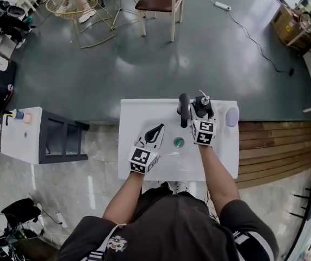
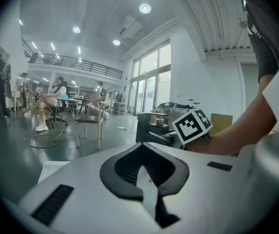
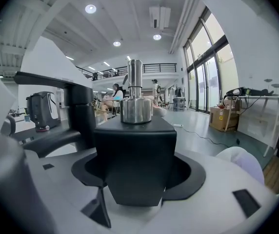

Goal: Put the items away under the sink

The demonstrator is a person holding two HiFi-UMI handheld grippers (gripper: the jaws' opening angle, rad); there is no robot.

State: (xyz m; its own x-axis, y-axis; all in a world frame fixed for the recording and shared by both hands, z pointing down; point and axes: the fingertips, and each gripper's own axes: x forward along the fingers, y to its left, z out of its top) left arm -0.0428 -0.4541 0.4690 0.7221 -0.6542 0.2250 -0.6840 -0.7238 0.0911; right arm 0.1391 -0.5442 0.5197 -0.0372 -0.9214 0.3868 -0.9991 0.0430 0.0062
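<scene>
The fingers [image 3: 193,174] of the right gripper [image 1: 202,116] are spread wide and closed around a black soap dispenser [image 3: 134,160], whose body fills the gap between them. The fingers [image 2: 111,169] of the left gripper [image 1: 154,132] meet at their tips with nothing between them. Both grippers reach over a white sink tabletop [image 1: 139,113], smooth and matte, with a round drain [image 1: 178,142] in its shallow basin. A black faucet [image 1: 184,110] rises from the back rim. The room is a large open hall with a glossy grey-green floor [image 1: 199,53], a strip of wood planking [image 1: 275,140] to the right, tall windows and recessed ceiling lights. A wooden chair [image 1: 158,1] with a brown seat and a wire chair [image 1: 71,4] stand well behind the sink, and a low white cabinet [image 1: 22,135] stands at the left. The dispenser stands upright on the back rim just right of the faucet. It is a square-sided black block topped with a brushed-steel collar and pump stem. A pale lilac rounded thing [image 1: 231,116] lies near it at the tabletop's right corner.
</scene>
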